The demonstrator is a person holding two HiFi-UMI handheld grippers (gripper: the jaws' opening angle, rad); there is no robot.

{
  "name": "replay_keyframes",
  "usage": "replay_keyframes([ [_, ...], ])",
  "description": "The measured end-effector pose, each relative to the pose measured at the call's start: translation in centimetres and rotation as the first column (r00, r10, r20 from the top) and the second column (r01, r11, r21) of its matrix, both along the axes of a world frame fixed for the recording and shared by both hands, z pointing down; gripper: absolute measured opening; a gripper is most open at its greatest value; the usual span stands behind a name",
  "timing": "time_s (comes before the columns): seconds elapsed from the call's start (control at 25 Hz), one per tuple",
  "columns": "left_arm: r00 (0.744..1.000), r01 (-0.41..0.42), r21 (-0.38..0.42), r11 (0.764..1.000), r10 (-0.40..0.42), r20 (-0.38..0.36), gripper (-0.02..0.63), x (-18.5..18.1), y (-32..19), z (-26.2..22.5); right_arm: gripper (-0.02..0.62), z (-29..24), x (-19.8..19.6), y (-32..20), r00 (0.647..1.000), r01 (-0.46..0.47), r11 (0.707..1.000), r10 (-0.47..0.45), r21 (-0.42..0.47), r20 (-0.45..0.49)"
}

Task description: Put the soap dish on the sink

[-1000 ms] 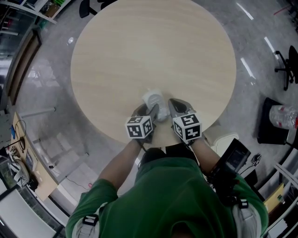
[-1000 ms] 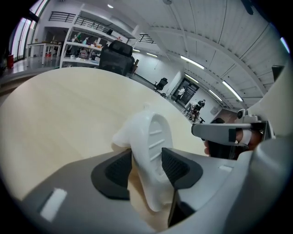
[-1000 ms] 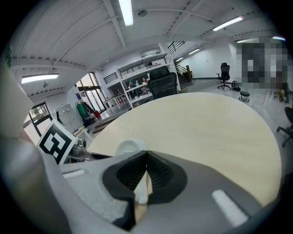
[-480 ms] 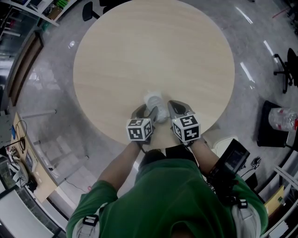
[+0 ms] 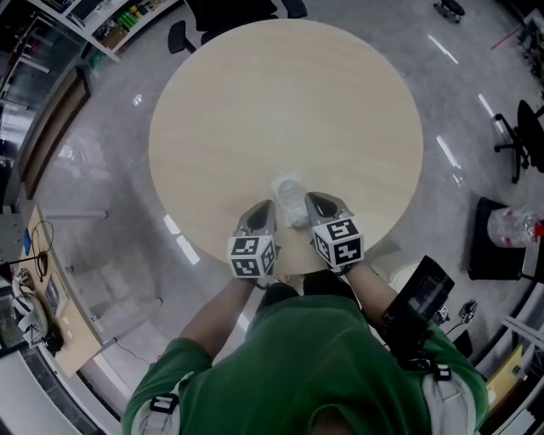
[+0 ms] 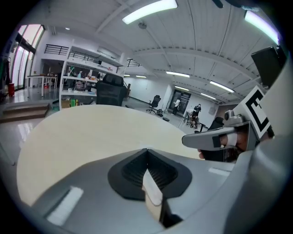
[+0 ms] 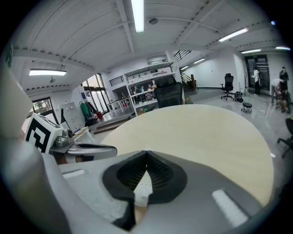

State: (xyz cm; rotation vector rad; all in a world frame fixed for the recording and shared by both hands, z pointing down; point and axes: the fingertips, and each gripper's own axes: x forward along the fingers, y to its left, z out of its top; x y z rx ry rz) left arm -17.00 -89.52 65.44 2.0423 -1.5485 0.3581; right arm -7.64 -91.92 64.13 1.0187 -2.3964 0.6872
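A small white plastic piece (image 5: pixel 291 201), which looks like the soap dish set on a toy sink, lies near the front edge of the round wooden table (image 5: pixel 280 102). I cannot tell the two parts apart. My left gripper (image 5: pixel 265 206) hovers just left of it. Its jaws have just been closing and now meet at the tips with nothing between them (image 6: pixel 147 150). My right gripper (image 5: pixel 314 198) hovers just right of the white piece, also shut and empty (image 7: pixel 146 151). Each gripper view shows the other gripper (image 6: pixel 215 139) (image 7: pixel 87 148) alongside, and neither shows the white piece.
The table's front edge runs just under both grippers. Around the table on the grey floor are office chairs (image 5: pixel 523 127), a shelf (image 5: pixel 110 25) at the back left and a black case (image 5: pixel 497 229) at the right.
The left gripper was open against the white piece; it has let go, drawn back, risen and shut. The right gripper has lifted a little. The white piece stays on the table.
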Motion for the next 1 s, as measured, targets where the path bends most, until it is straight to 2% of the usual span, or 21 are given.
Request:
replay_keyframes([
  [0.24,0.999,-0.027,0.089,0.996,0.030,-0.031,0.008,0.0,1.8,-3.8,0.003,-2.5,-1.1,2.3,1.000,-0.005,0.999,0.005,0.051,-0.002],
  [0.8,0.991,-0.095,0.233,0.968,0.115,-0.072,0.007,-0.3,7.7,-9.3,0.003,-7.8,-2.6,9.2,0.999,-0.042,0.982,0.047,0.183,-0.023],
  [1.0,0.990,-0.088,0.266,0.960,0.115,-0.086,0.006,0.0,9.7,-10.5,0.003,-9.7,-2.6,11.3,0.999,-0.030,0.972,0.038,0.235,-0.029],
])
